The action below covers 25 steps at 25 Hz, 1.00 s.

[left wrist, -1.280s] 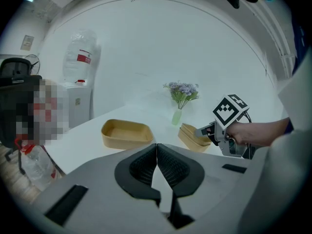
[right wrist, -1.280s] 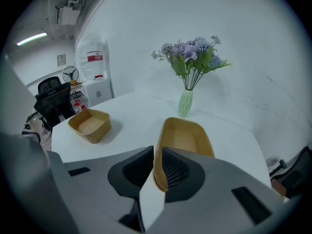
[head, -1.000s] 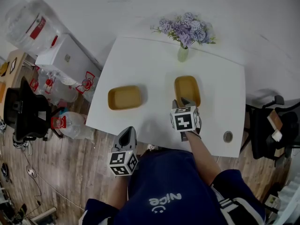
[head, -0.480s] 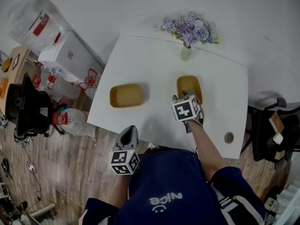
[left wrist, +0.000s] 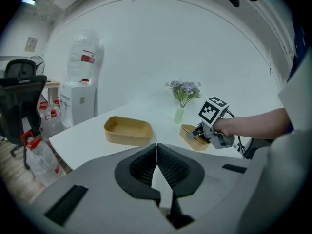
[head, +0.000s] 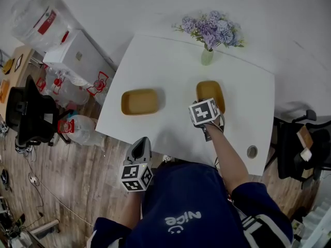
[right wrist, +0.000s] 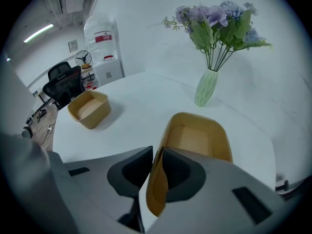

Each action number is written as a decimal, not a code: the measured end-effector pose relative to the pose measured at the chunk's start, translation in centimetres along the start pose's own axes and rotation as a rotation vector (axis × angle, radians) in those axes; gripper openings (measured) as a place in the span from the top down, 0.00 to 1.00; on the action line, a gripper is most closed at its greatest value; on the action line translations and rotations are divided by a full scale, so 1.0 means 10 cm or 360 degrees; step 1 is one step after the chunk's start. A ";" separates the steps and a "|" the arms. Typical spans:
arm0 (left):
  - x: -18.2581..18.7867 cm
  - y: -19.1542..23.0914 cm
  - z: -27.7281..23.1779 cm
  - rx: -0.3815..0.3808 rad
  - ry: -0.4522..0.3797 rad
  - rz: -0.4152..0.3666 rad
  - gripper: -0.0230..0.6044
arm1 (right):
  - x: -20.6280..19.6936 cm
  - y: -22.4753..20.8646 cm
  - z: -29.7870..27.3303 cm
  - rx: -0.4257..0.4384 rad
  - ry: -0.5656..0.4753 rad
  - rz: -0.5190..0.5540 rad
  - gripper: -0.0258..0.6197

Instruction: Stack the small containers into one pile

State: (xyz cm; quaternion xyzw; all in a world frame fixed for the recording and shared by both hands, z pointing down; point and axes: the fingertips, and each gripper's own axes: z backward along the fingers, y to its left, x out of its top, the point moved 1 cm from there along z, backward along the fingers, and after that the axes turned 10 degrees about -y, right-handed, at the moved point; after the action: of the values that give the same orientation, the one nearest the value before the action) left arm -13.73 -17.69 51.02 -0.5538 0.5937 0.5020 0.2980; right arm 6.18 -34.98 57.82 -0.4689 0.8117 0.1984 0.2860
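Two tan rectangular containers sit on the white table [head: 170, 71]. One container [head: 139, 102] is on the left, the other [head: 210, 91] on the right. My right gripper [head: 206, 112] points steeply down at the right container's near end. In the right gripper view its jaws have just been closing, and the right gripper [right wrist: 157, 152] is shut on that container's near wall [right wrist: 157, 179]. The left container [right wrist: 89, 108] shows far off. My left gripper [head: 141, 144] hangs over the table's near edge; in its own view the left gripper [left wrist: 156, 146] is shut and empty.
A green vase of purple flowers [head: 207, 56] stands just behind the right container. A round cable hole [head: 251, 151] is near the table's right front corner. A water dispenser [head: 75, 61] and bottles stand on the floor at left, a chair [head: 296, 149] at right.
The right gripper has dropped a little onto the right container's near end, opened, and closed on its wall. The left gripper has stayed put.
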 end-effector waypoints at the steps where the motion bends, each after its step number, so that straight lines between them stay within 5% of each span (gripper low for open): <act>1: -0.01 0.02 0.02 0.0014 -0.0004 0.0016 0.93 | 0.00 0.00 0.00 0.0005 0.0002 -0.0009 0.83; 17: -0.02 -0.01 0.15 0.0047 -0.0047 0.0046 0.93 | 0.22 -0.11 0.32 -0.0036 -0.0289 -0.0027 0.87; 25: -0.02 -0.10 0.19 0.0072 -0.0100 0.0067 0.93 | 0.73 0.17 0.70 0.0110 -0.0602 0.0276 0.87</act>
State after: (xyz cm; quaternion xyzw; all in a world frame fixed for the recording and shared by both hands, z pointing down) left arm -13.08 -15.75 50.32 -0.5182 0.6068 0.5118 0.3183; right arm 3.76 -34.77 47.89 -0.3415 0.7873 0.2788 0.4311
